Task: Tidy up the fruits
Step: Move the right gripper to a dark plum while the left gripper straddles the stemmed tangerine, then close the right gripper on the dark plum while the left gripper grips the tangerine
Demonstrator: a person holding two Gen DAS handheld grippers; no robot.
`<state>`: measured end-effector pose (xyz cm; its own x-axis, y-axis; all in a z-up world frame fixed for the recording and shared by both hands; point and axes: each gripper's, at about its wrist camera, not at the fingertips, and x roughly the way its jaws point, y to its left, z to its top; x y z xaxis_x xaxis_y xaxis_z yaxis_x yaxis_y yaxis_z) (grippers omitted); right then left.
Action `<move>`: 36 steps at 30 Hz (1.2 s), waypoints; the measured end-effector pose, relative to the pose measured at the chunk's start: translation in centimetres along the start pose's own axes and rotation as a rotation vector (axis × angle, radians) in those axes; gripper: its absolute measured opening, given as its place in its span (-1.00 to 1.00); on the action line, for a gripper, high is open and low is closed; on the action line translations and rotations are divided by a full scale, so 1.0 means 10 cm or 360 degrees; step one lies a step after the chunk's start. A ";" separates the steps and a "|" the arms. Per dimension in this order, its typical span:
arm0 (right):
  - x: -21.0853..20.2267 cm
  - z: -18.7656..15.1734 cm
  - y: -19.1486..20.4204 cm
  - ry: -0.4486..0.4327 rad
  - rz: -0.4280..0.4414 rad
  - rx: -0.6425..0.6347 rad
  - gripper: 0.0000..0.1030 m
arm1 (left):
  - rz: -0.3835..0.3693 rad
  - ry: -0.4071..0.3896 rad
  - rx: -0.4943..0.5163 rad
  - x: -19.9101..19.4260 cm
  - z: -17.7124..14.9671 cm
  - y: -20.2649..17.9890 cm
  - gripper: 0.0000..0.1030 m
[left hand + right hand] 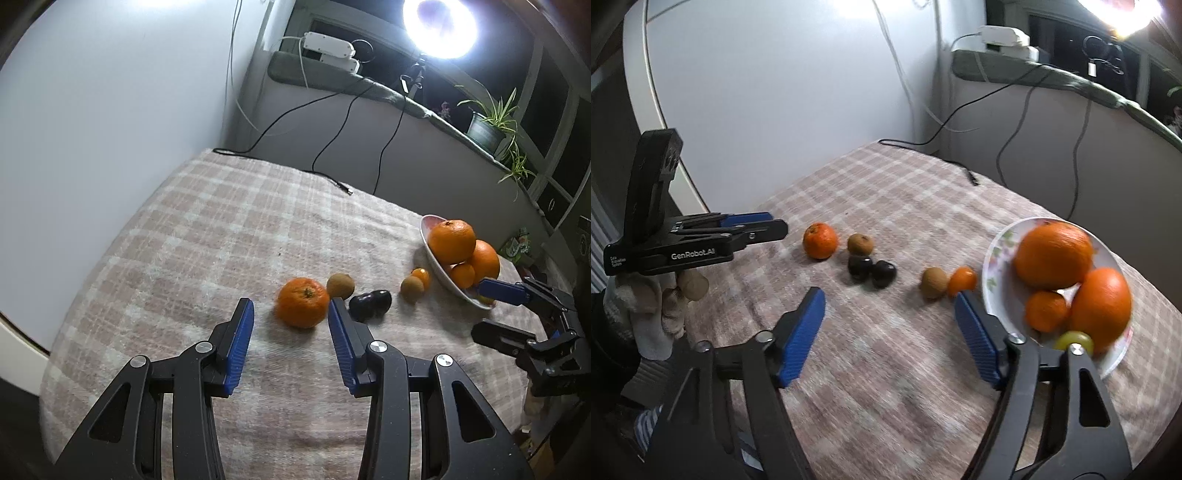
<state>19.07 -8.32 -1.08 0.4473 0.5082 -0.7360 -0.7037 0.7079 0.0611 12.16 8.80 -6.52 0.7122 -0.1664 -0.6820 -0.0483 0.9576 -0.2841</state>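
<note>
A tangerine lies on the checked cloth just ahead of my open, empty left gripper; it also shows in the right wrist view. Behind it are a kiwi, two dark plums, another kiwi and a small tangerine. A white floral bowl holds three oranges and a green fruit. My right gripper is open and empty beside the bowl; the plums lie ahead of it.
The checked cloth covers the table. A black cable end lies at the far edge. A white wall stands to the left, a sill with a plant and a bright lamp behind.
</note>
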 end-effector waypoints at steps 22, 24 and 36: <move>0.83 0.27 0.41 0.0221 -0.0020 -0.0282 -0.24 | -0.0090 0.0059 -0.0022 0.22 -0.01 0.10 -0.21; 0.88 0.29 0.42 0.0247 -0.0022 -0.0311 -0.25 | -0.0096 0.0066 -0.0030 0.26 0.00 0.10 -0.22; 1.05 0.33 0.51 0.0339 -0.0137 -0.0582 -0.44 | -0.0131 0.0090 -0.0043 0.36 0.05 0.08 -0.21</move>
<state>22.05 2.28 -6.27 0.4157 0.3149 -0.8532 -0.8354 0.5031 -0.2213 15.00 9.11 -8.89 0.6739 -0.2581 -0.6923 -0.0107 0.9335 -0.3585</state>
